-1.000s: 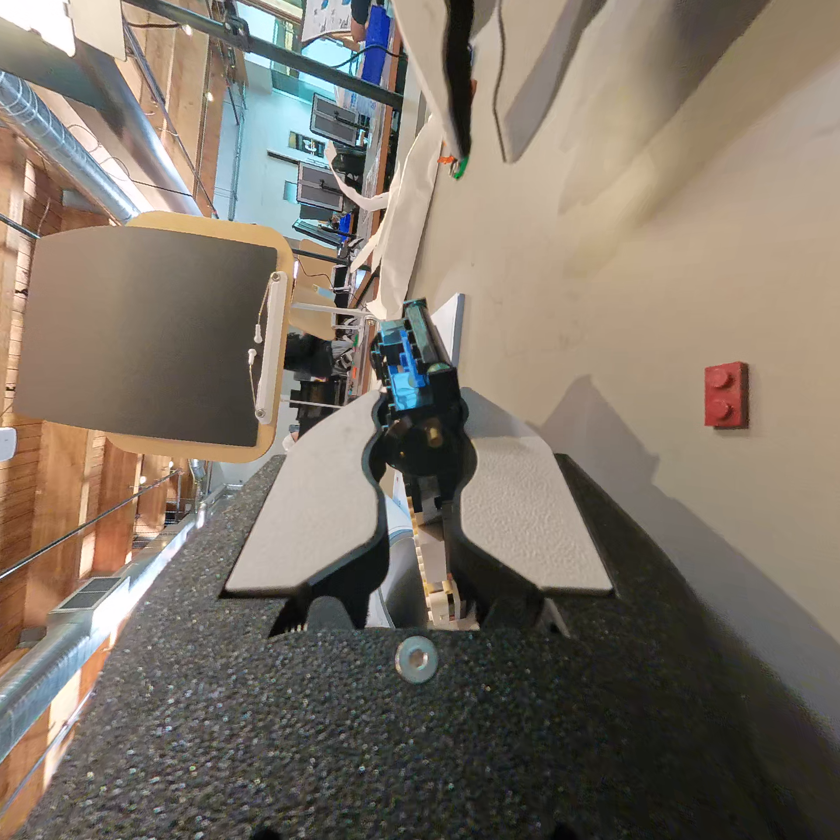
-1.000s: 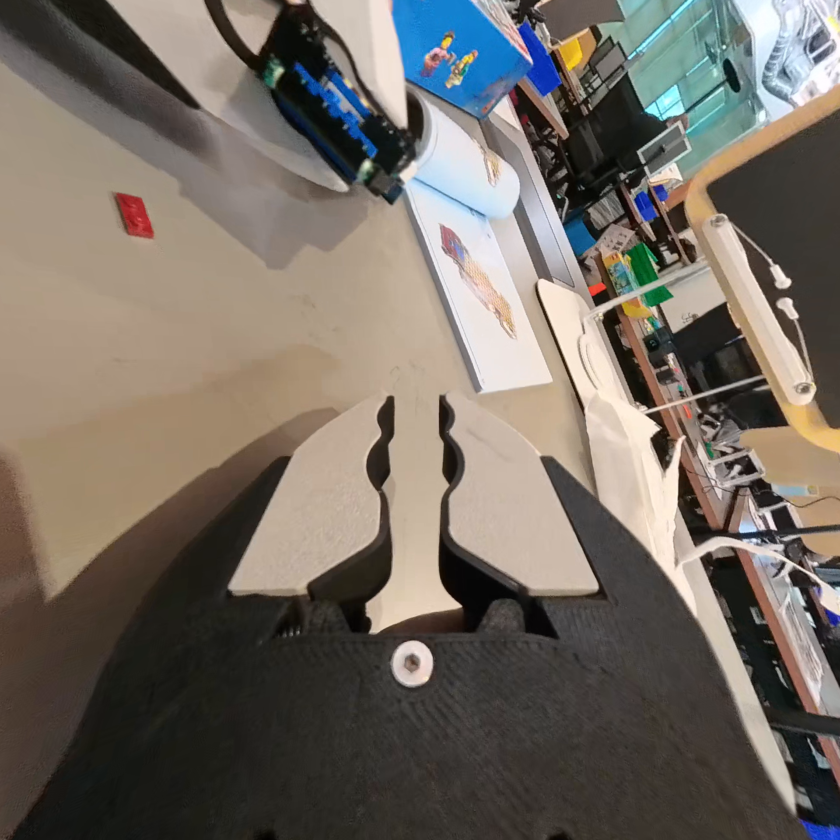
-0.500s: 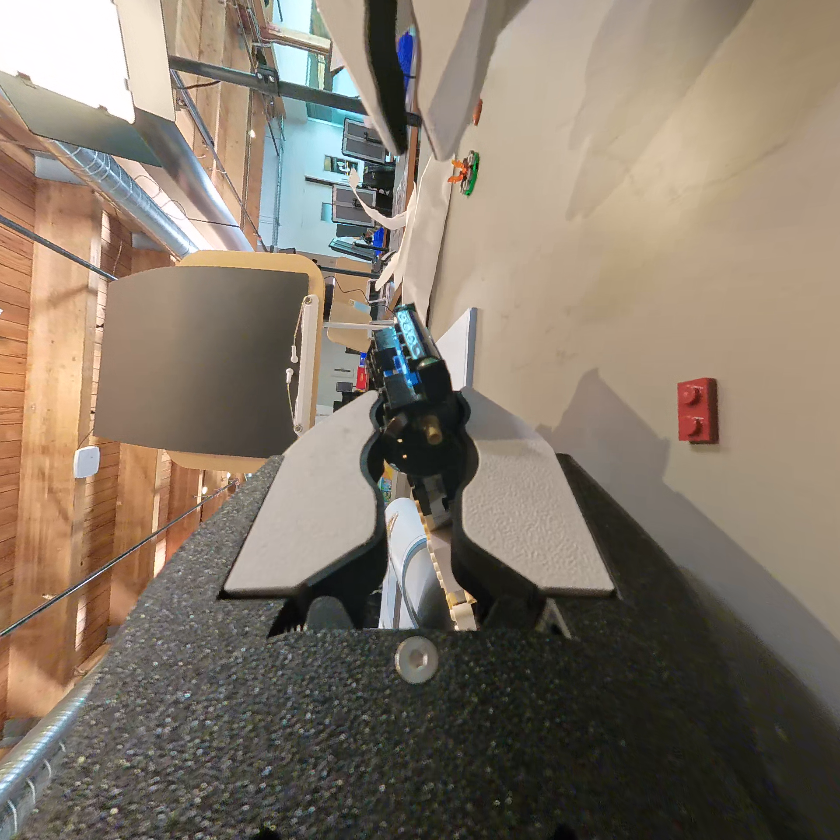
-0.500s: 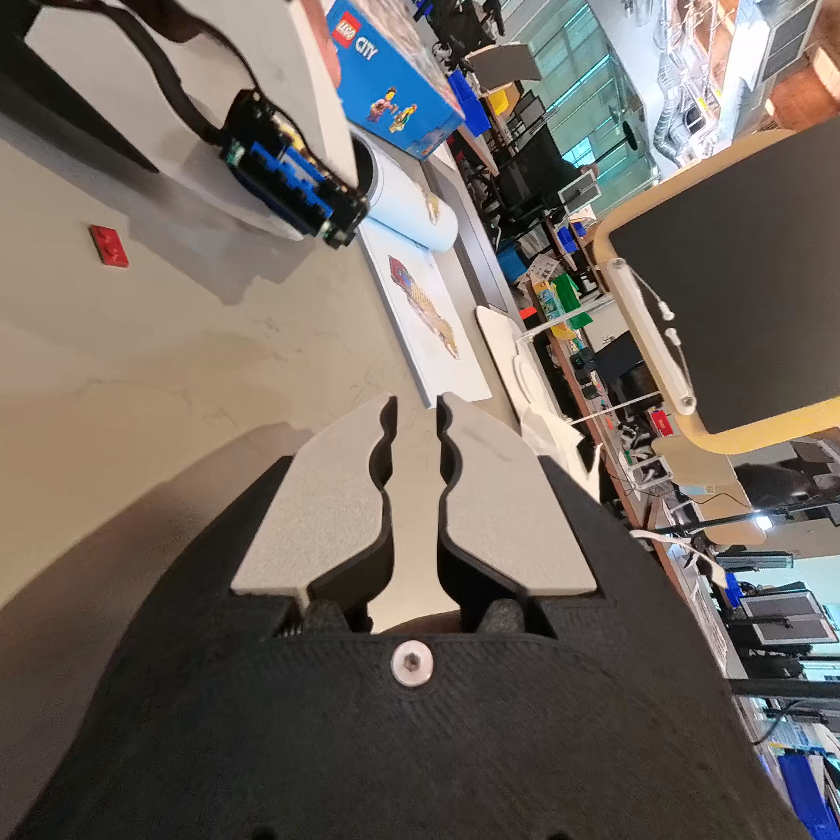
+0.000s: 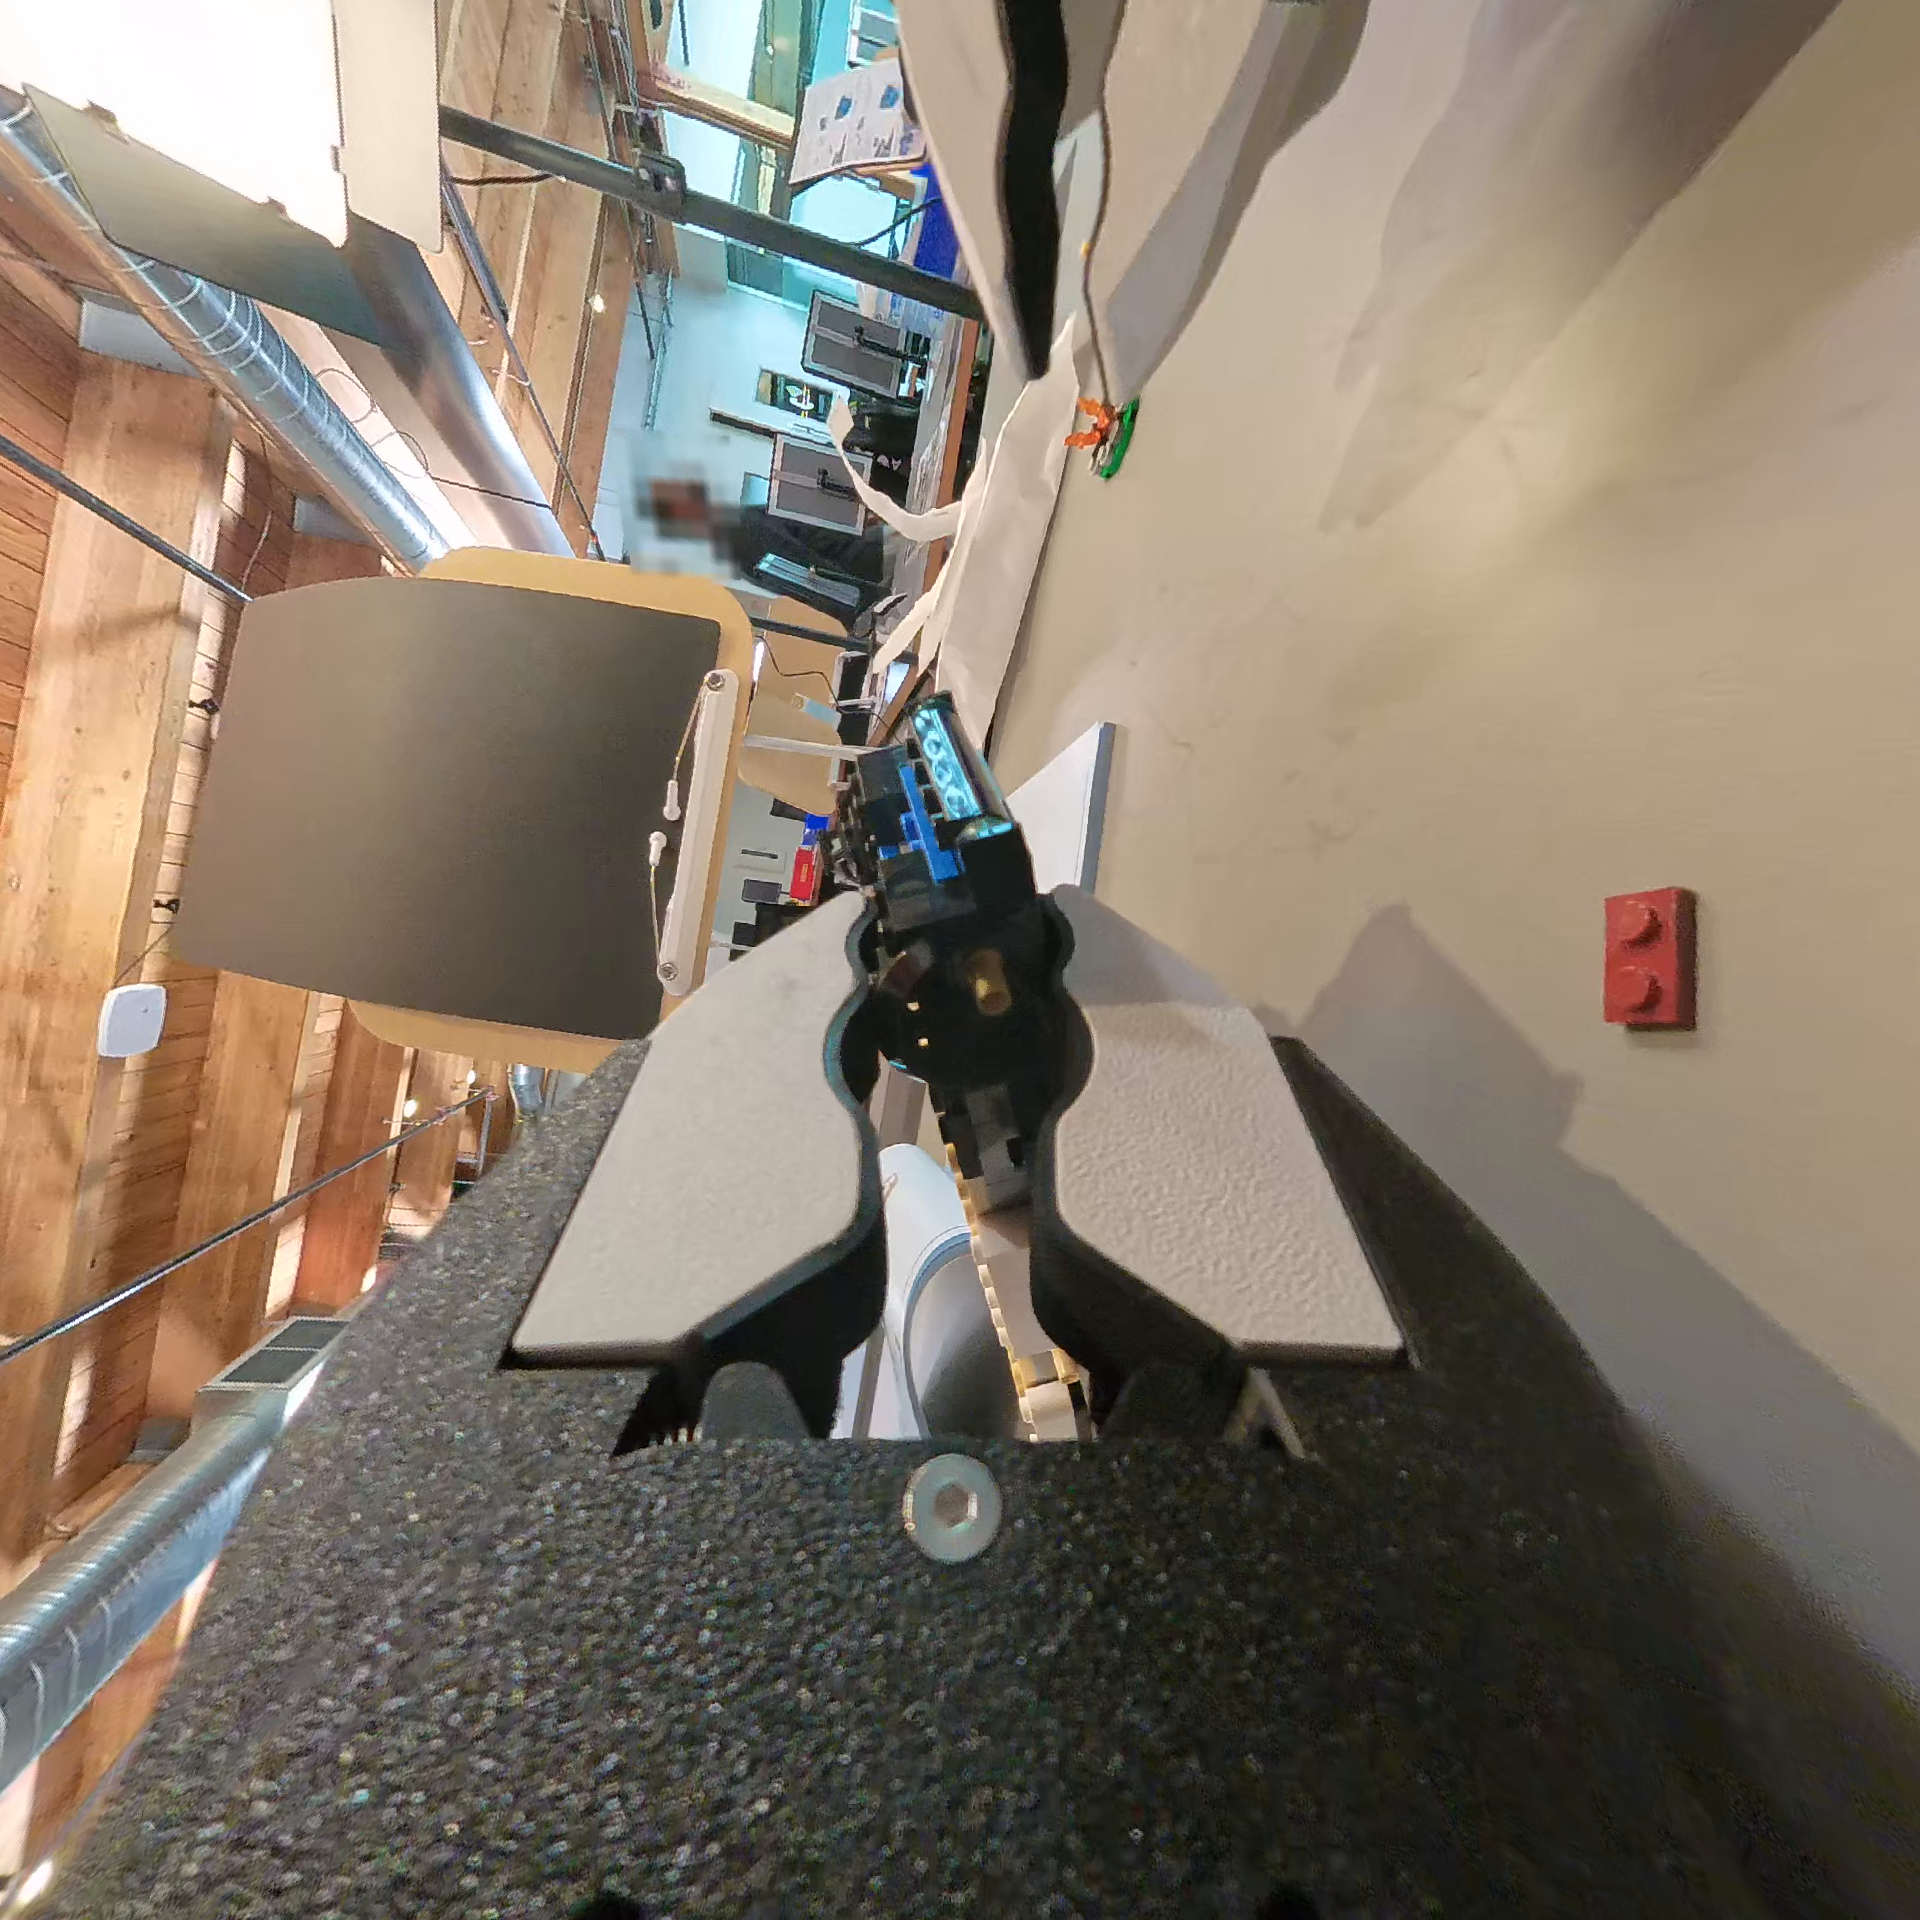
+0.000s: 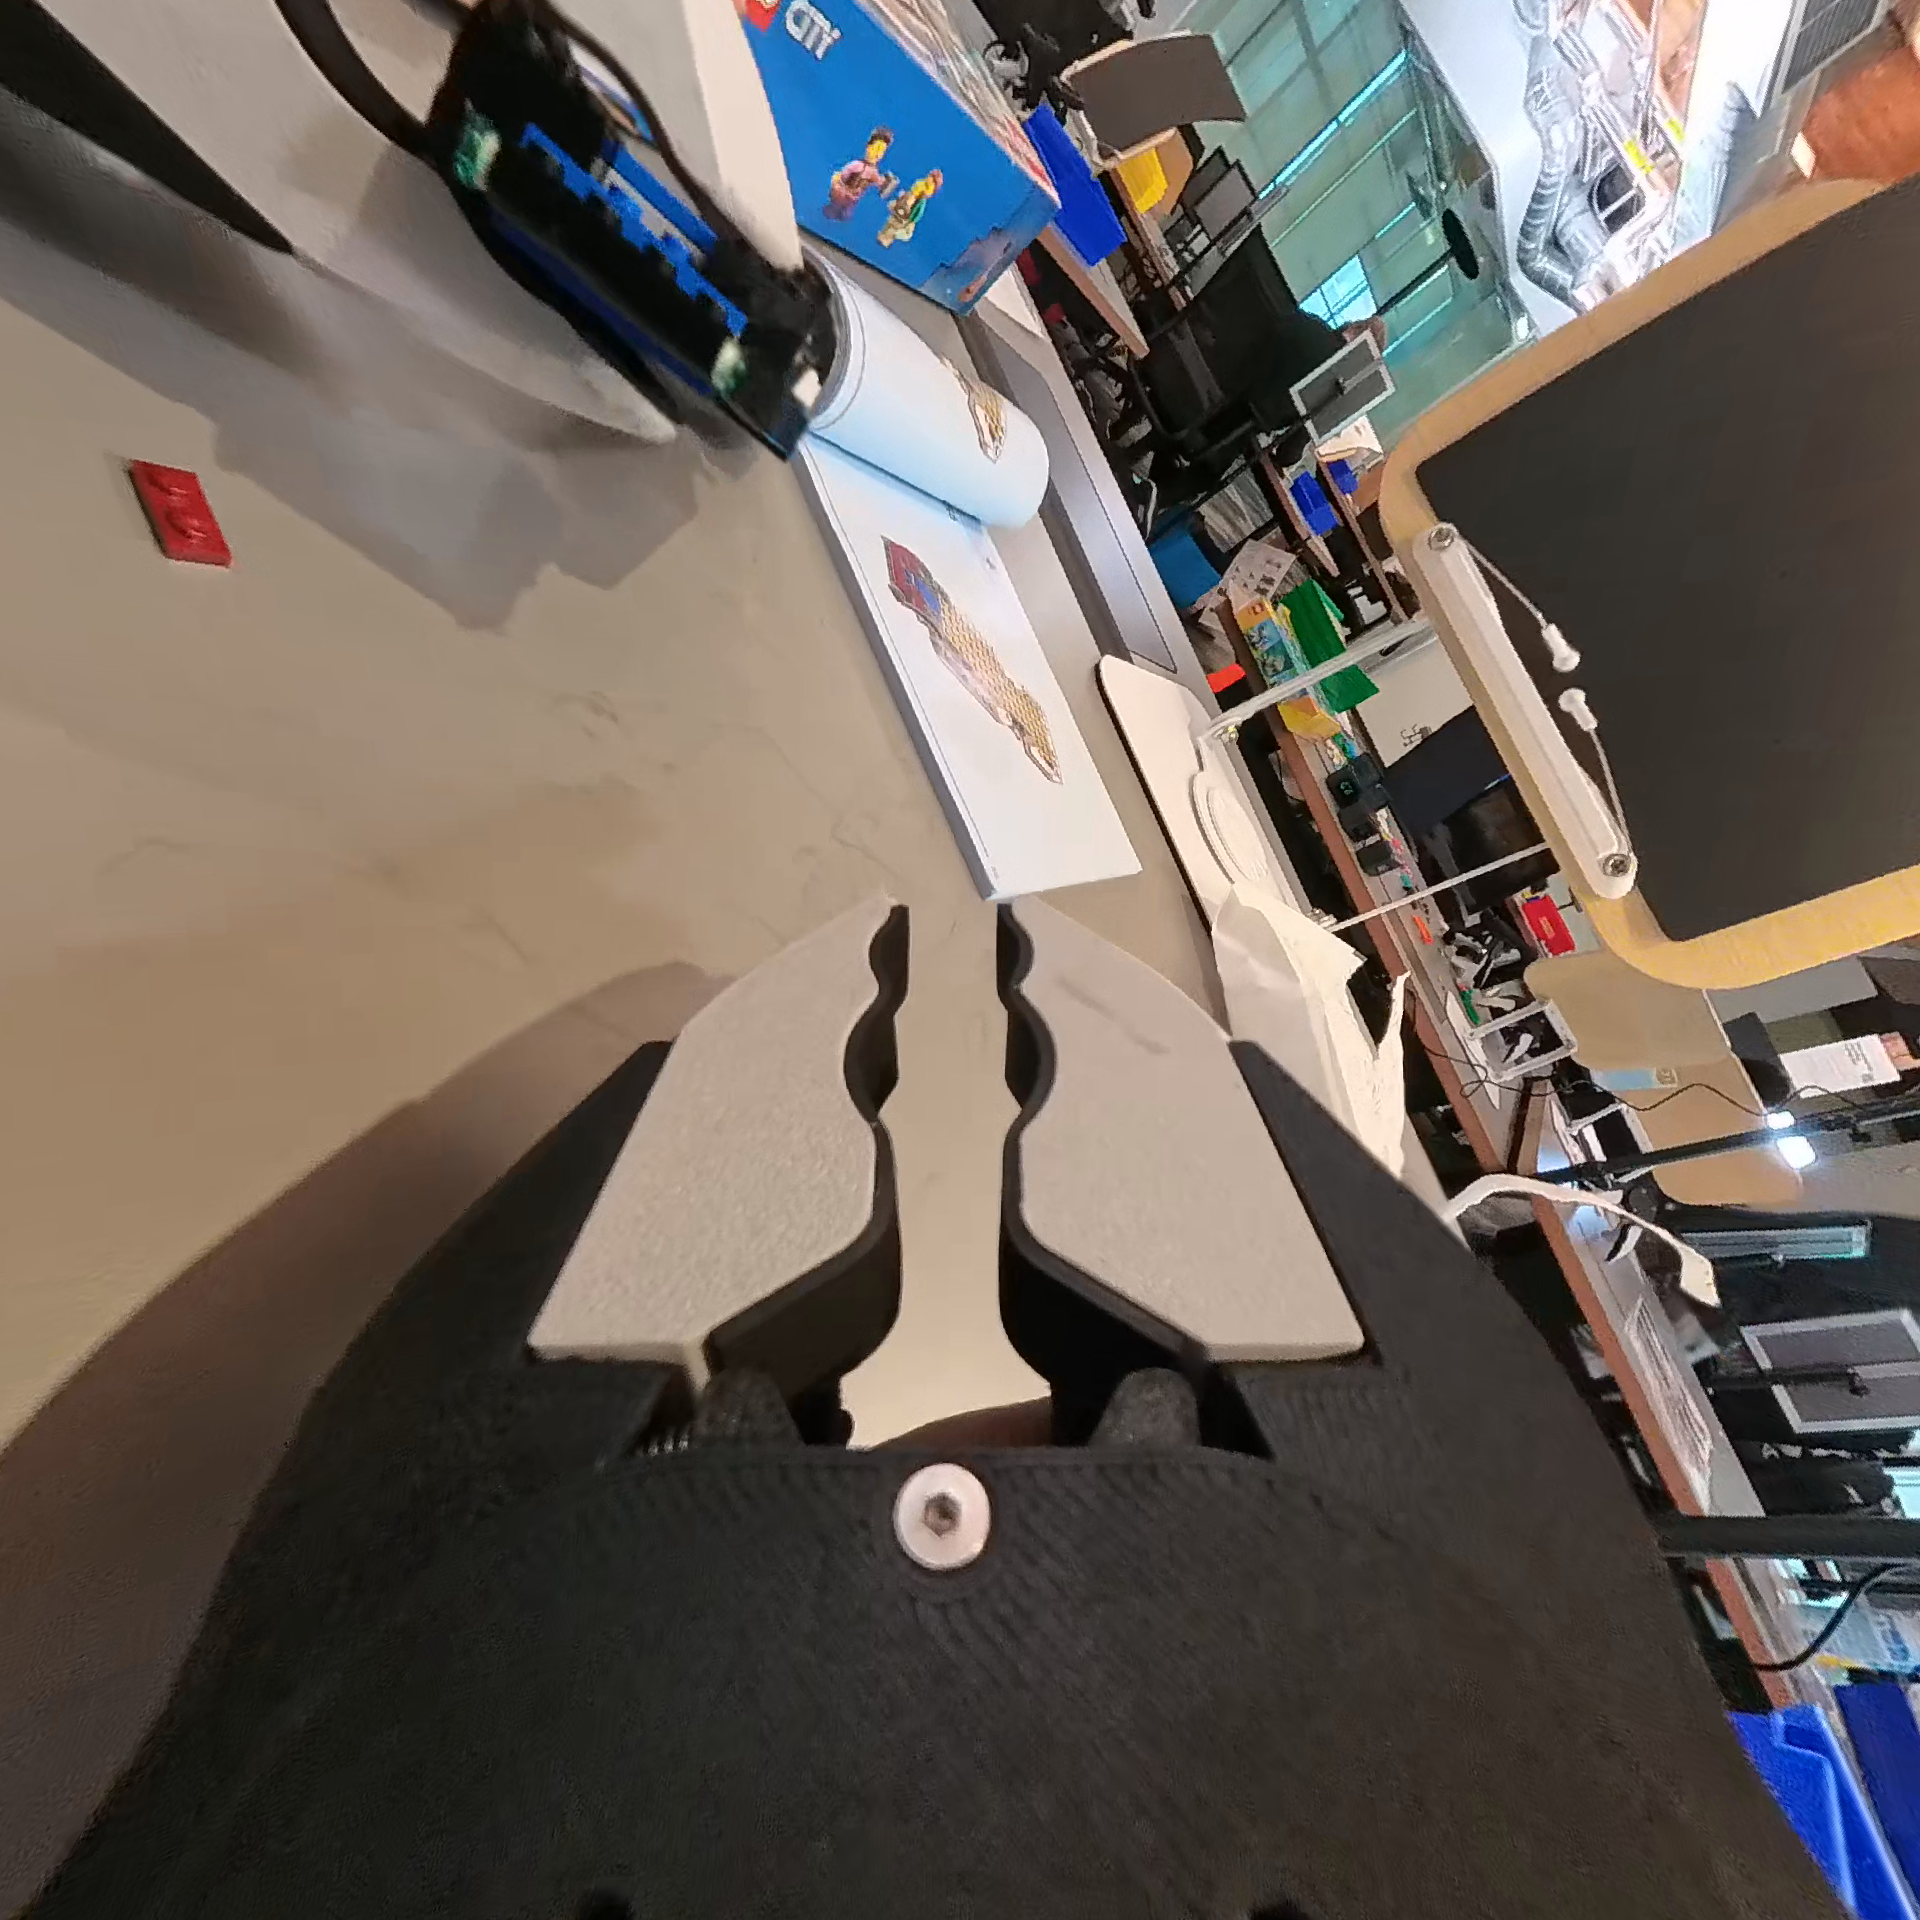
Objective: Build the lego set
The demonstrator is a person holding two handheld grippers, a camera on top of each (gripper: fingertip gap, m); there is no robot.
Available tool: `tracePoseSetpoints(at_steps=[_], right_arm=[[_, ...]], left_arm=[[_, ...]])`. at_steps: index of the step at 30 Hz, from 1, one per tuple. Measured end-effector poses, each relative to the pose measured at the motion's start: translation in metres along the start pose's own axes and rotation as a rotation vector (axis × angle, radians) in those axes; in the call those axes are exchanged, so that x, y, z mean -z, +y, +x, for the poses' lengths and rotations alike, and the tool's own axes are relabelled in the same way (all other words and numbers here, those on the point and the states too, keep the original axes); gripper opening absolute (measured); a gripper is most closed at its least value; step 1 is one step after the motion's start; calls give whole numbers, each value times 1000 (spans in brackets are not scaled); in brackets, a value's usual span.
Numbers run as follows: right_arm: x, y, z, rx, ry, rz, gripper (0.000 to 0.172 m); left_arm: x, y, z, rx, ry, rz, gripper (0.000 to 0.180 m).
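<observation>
My left gripper (image 5: 956, 925) is shut on a black and blue brick-built model (image 5: 935, 821) and holds it above the beige table (image 5: 1455, 623). The model's black end sits between both pads, and a tan toothed strip trails back between the fingers. The model also shows in the right wrist view (image 6: 623, 281), at the upper left. My right gripper (image 6: 951, 920) is open a little with nothing between its pads, low over the table near the corner of an open instruction booklet (image 6: 997, 727). A small red two-stud plate (image 5: 1649, 971) lies flat on the table, also seen in the right wrist view (image 6: 179, 512).
A blue toy box (image 6: 894, 156) stands beyond the booklet. A small green and orange piece (image 5: 1112, 436) lies farther along the table. White crumpled paper (image 6: 1309, 1018) lies at the table's edge. A dark chair with a wooden rim (image 6: 1714, 520) stands beyond the edge. The gap from one gripper's tips to the other's is roughly 10 cm.
The left gripper has kept its hold on the model and swung slightly. The right gripper has shifted over the table; its jaws stay slightly apart and empty. The red plate has not moved.
</observation>
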State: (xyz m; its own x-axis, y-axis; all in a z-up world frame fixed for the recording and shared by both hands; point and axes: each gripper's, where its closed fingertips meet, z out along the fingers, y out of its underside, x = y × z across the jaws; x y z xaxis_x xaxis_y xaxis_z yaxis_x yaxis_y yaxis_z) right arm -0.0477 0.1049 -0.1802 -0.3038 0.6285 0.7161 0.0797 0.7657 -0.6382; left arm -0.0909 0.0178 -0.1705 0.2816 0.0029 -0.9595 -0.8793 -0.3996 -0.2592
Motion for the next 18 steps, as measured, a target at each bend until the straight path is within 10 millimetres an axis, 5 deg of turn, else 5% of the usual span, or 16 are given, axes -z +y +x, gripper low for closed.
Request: tracePoseSetpoints(at_steps=[11, 18], right_arm=[[1, 16, 11, 9, 77, -23, 13], [20, 0, 33, 21, 163, 24, 14]], left_arm=[[-4, 10, 5, 17, 22, -39, 27], [1, 2, -2, -8, -25, -26, 28]])
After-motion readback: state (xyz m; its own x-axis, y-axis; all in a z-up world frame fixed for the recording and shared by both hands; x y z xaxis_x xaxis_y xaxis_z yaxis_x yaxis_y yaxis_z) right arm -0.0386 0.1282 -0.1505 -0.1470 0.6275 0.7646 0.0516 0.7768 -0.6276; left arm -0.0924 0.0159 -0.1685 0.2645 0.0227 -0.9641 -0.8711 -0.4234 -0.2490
